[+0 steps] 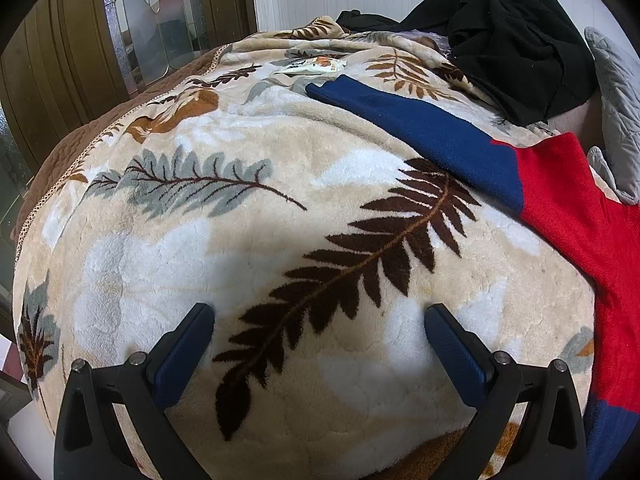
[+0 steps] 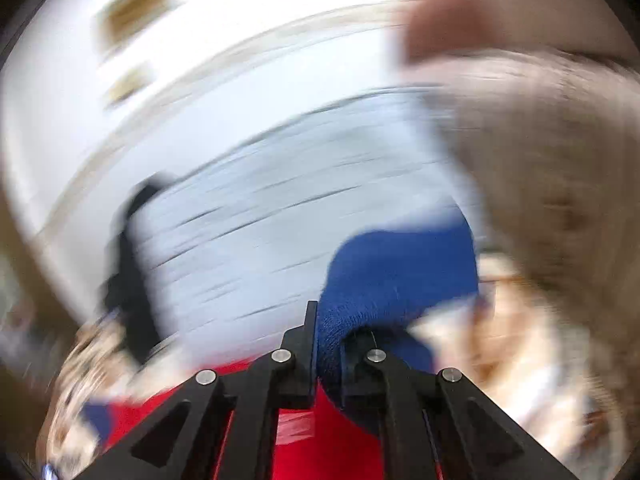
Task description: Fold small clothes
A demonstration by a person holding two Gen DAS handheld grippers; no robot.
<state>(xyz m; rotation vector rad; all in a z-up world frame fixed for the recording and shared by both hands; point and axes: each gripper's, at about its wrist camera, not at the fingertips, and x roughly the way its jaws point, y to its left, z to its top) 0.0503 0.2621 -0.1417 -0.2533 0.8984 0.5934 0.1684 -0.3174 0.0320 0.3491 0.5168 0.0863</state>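
Observation:
A small red sweater point(image 1: 576, 216) with a blue sleeve point(image 1: 424, 128) lies spread on a fern-patterned fleece blanket point(image 1: 240, 240), at the right of the left wrist view. My left gripper point(image 1: 320, 340) is open and empty, low over the blanket, to the left of the sweater. In the right wrist view, which is motion-blurred, my right gripper point(image 2: 328, 320) is shut on a blue part of the sweater point(image 2: 400, 272), with red fabric point(image 2: 320, 440) under it.
A black garment point(image 1: 516, 44) is heaped at the back right on the blanket. A grey quilted item point(image 1: 616, 92) lies at the far right. A small white packet point(image 1: 316, 65) lies near the sleeve end. A brown door point(image 1: 64, 68) stands behind on the left.

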